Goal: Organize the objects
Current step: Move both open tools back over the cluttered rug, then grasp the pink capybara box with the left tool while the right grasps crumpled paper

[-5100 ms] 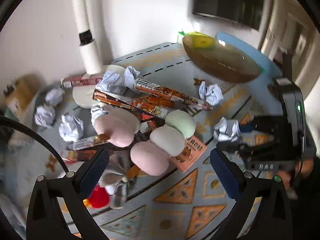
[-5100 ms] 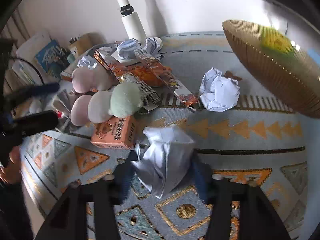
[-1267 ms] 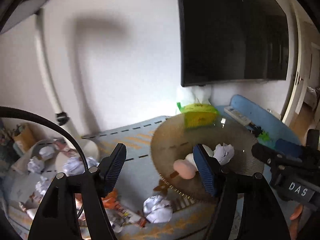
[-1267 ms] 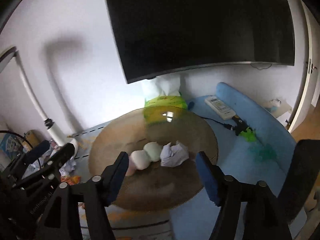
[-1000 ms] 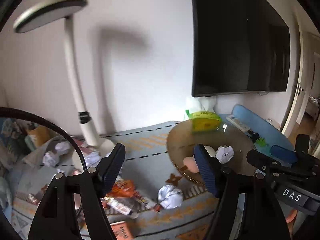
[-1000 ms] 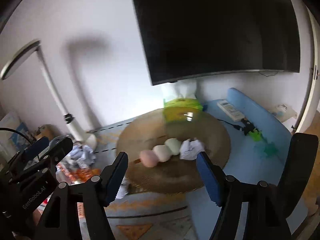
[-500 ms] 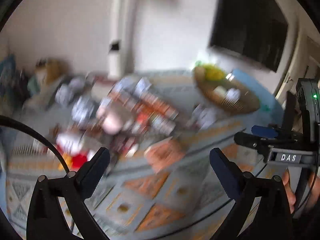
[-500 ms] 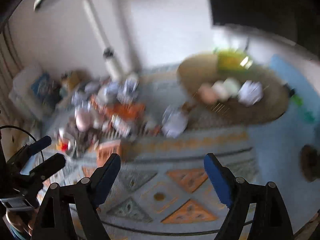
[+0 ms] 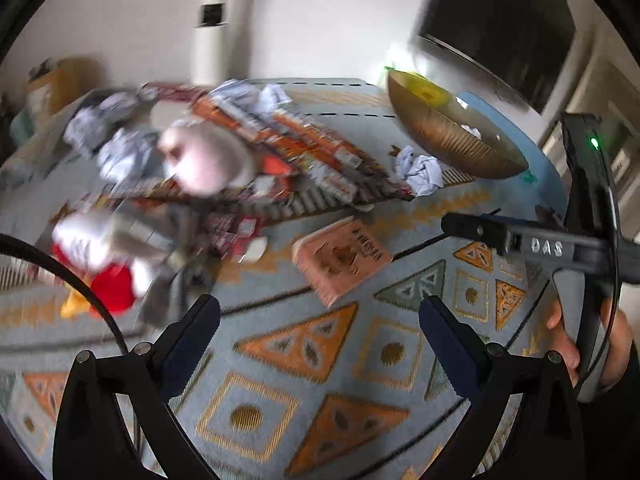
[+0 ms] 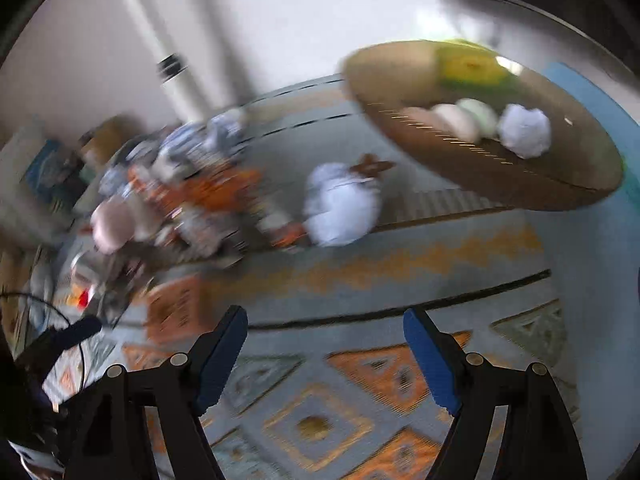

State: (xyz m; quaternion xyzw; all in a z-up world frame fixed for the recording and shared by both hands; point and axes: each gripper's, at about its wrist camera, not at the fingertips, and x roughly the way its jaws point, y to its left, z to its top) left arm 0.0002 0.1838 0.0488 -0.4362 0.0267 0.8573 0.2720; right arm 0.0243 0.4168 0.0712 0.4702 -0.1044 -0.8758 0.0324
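A brown woven bowl [image 10: 520,176] at the right holds a plush dango skewer [image 10: 456,116] and a crumpled paper ball [image 10: 524,130]; it also shows in the left wrist view [image 9: 452,140]. A second pink plush skewer [image 9: 204,160] lies in a blurred pile of orange snack boxes [image 9: 312,152]. A paper ball [image 10: 340,204] lies in front of the bowl, also in the left wrist view [image 9: 420,170]. An orange box [image 9: 340,256] lies just ahead of my left gripper [image 9: 318,334], which is open and empty. My right gripper [image 10: 324,354] is open and empty above the patterned mat.
A red and white plush [image 9: 100,264] and several crumpled papers [image 9: 120,152] lie at the left. A white lamp pole [image 9: 210,28] stands at the back. The patterned mat [image 9: 304,384] fills the foreground. The right hand-held gripper [image 9: 560,248] shows in the left wrist view.
Both grippers have swung down and left from the bowl toward the mat and the pile. The skewer and paper ball stay in the bowl. Both jaws stay open.
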